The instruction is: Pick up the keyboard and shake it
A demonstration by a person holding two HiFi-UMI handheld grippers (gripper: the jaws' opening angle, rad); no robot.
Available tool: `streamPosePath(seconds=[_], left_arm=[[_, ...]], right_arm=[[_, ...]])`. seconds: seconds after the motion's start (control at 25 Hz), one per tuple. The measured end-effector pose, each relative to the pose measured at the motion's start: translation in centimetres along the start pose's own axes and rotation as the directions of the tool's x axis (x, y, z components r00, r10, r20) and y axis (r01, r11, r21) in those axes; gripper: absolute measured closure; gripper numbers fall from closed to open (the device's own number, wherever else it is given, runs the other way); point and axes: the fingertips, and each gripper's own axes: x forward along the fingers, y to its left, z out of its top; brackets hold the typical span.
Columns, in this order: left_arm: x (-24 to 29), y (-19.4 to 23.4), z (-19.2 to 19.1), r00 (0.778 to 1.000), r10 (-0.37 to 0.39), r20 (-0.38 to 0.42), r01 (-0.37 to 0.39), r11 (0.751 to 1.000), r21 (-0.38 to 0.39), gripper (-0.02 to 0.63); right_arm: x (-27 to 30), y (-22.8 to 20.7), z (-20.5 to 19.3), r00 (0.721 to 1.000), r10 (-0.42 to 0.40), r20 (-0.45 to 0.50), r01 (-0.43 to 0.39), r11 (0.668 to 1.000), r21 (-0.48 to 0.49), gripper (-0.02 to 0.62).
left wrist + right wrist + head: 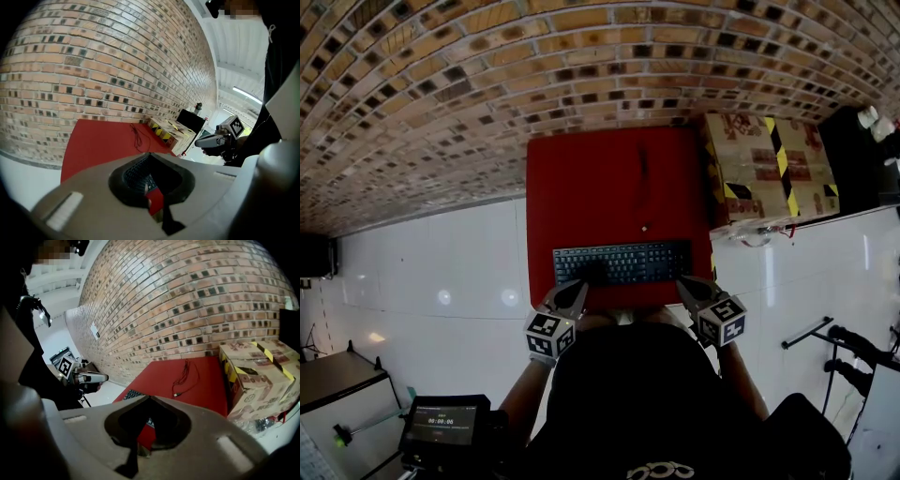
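Note:
A black keyboard [623, 262] lies flat along the near edge of the red table [609, 178]. My left gripper [573, 292] sits just in front of the keyboard's left end, jaws shut with nothing between them. By the keyboard's right front corner is my right gripper [691, 288], also shut and empty. In the left gripper view the keyboard's keys [137, 171] show through the gap under the closed jaws, and the right gripper [209, 140] hovers to the right. The right gripper view shows the keyboard's corner [133, 393] and the left gripper [92, 377] at the left.
A thin black cable [643, 178] lies loose on the table behind the keyboard. A cardboard box [769, 169] with yellow-black tape stands against the table's right side. A brick wall runs behind. A black screen device [441, 427] sits at lower left on the white floor.

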Motion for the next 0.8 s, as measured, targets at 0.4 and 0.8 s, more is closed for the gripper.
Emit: streamPosePath(seconds=[0.4, 0.8], left_arm=[[1.9, 9.0, -8.4, 0.966, 0.082, -0.244, -0.13, 0.973, -0.19, 0.521], [4.0, 14.1, -11.9, 0.911, 0.002, -0.412, -0.133, 0.948, -0.289, 0.265]], right_arm=[[4.0, -6.5, -6.7, 0.969, 0.047, -0.244, -0.003, 0.985, 0.175, 0.519], [6.9, -13.0, -11.0, 0.911, 0.046, -0.409, 0.048, 0.975, 0.217, 0.393]])
